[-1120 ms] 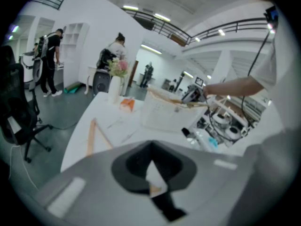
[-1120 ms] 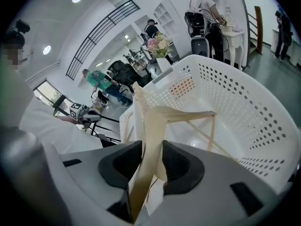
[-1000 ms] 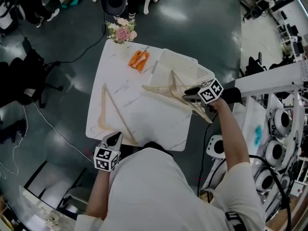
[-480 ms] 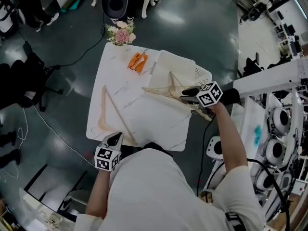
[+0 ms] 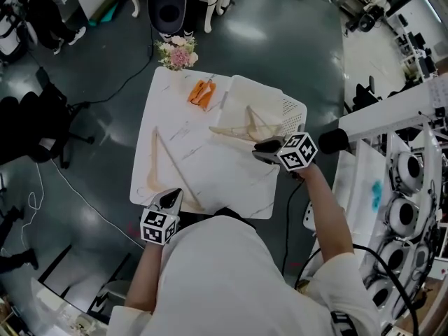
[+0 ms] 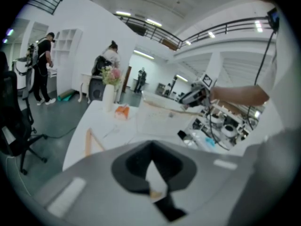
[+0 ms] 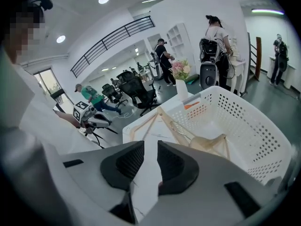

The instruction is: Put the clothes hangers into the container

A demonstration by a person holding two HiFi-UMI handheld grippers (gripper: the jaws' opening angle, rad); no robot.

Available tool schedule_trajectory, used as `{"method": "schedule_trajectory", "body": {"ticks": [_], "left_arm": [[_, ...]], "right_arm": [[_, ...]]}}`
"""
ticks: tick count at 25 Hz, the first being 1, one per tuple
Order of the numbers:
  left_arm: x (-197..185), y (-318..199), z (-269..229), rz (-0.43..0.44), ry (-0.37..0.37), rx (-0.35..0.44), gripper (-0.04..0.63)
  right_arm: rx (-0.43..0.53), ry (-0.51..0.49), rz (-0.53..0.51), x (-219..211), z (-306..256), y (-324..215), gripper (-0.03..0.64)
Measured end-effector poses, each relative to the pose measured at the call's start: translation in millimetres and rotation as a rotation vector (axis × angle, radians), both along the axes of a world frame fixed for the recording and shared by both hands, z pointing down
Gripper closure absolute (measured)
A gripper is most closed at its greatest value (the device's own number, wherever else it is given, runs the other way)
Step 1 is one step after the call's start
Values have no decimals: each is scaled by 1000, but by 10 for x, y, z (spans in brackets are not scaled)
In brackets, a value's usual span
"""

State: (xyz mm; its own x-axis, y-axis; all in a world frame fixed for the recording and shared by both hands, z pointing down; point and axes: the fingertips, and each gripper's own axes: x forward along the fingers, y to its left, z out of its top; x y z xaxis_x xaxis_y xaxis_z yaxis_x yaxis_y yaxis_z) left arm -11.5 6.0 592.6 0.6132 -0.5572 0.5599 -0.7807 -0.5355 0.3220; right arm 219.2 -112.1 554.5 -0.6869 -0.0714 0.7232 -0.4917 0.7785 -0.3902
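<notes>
One wooden hanger point(image 5: 241, 130) lies tilted in the white perforated basket point(image 5: 290, 107), one end sticking out over the basket's left rim; the right gripper view shows this hanger point(image 7: 214, 142) inside the basket point(image 7: 249, 121). A second wooden hanger point(image 5: 170, 165) lies flat on the table's left half, also seen as the hanger point(image 6: 89, 140) in the left gripper view. My right gripper point(image 5: 261, 146) hovers just in front of the basket; its jaws have just been closing, a gap remains and nothing is between them. My left gripper point(image 5: 171, 199) rests at the table's near edge, shut and empty.
The white marble table point(image 5: 231, 180) carries an orange object point(image 5: 202, 92) and a vase of flowers point(image 5: 176, 52) at its far side. Office chairs, cables and people stand around on the dark floor. White equipment lines the right side.
My right gripper has pulled back from the hanger and risen. The hanger now rests in the basket on its own. My left gripper has hardly moved.
</notes>
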Motion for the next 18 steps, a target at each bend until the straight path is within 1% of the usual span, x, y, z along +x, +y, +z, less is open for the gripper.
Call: {"method": "schedule_trajectory", "body": {"ticks": [4, 10, 14, 16, 18], "left_arm": [[-20, -38, -42, 5, 8, 15, 594], [-37, -95, -126, -16, 34, 43, 594], [2, -71, -177, -7, 53, 49, 594], [15, -50, -210, 0, 61, 54, 594], [26, -38, -238, 7, 65, 62, 594]], "right_arm": [[20, -38, 83, -122, -5, 117, 562], [49, -98, 197, -284, 1, 333, 592], [46, -180, 290, -398, 15, 502, 606], [46, -204, 313, -472, 47, 602, 609], [40, -208, 317, -543, 99, 696, 609]]}}
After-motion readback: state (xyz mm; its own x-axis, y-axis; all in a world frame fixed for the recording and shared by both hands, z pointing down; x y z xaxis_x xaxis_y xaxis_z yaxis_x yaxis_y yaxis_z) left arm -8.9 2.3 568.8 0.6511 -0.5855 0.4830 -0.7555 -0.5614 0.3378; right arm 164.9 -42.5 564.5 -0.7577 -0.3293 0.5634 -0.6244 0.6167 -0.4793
